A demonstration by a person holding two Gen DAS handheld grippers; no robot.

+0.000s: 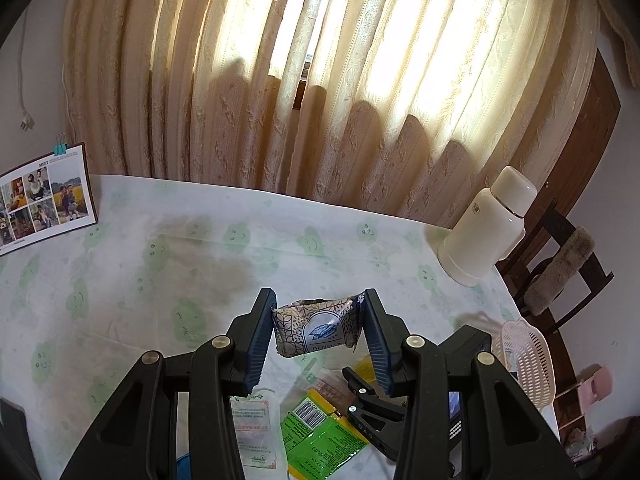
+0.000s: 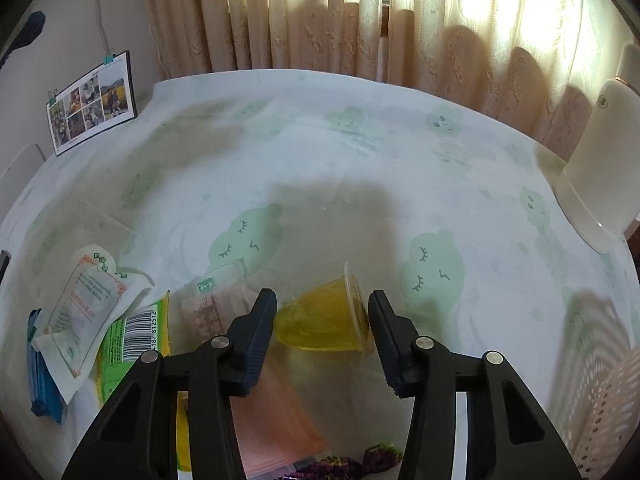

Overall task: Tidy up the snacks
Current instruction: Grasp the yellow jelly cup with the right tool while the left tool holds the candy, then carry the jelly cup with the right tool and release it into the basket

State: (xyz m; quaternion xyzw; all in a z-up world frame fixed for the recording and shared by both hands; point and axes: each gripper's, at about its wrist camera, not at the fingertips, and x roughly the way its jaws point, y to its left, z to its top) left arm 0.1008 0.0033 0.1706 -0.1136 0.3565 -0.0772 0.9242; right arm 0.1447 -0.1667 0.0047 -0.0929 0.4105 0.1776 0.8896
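The left gripper [image 1: 320,324] is clamped on a silver leaf-patterned snack packet [image 1: 318,330], raised above the cloud-print tablecloth [image 1: 160,248]; the right gripper's [image 2: 322,326] jaws bracket a tipped yellow jelly cup [image 2: 324,320], grip uncertain

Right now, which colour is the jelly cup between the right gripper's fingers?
Translucent yellow; the jelly cup shows best in the right wrist view.

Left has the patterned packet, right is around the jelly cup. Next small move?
Probably carry the left gripper, shut on the patterned snack packet, right toward the pink basket; the packet is already lifted, while the yellow jelly cup looks only loosely bracketed.
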